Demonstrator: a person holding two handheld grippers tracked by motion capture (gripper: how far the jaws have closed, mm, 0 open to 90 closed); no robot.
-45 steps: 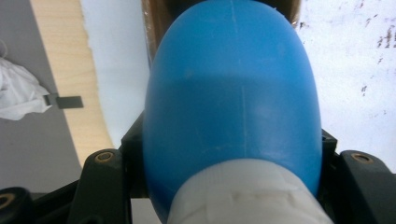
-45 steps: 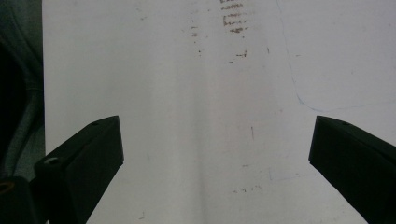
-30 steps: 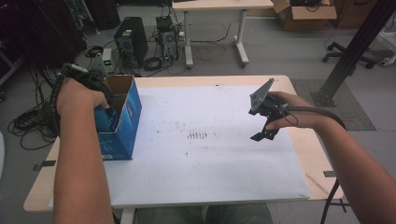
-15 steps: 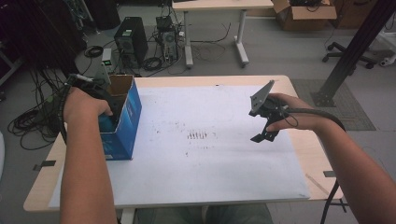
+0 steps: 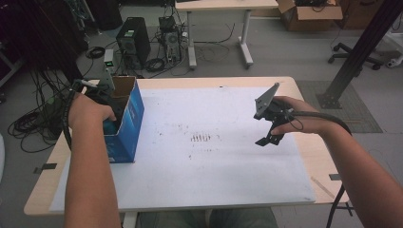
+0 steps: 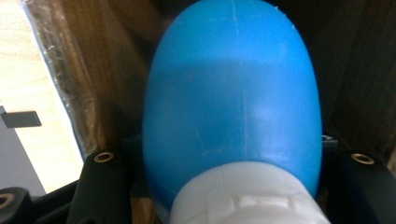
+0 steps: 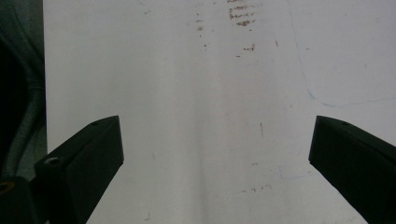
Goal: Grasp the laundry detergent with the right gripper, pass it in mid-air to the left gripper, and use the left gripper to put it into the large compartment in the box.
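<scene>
Now the blue bulb-shaped object (image 6: 232, 98) with a white collar is clamped between the left gripper's (image 6: 232, 186) jaws, inside the blue carton (image 5: 128, 128) at the table's (image 5: 304, 88) left edge. Over the past second the left hand (image 5: 88, 111) has drawn back slightly; lifting out is judged underway. Right gripper (image 5: 269, 124) is held open, idle, above the white sheet (image 5: 214, 171).
</scene>
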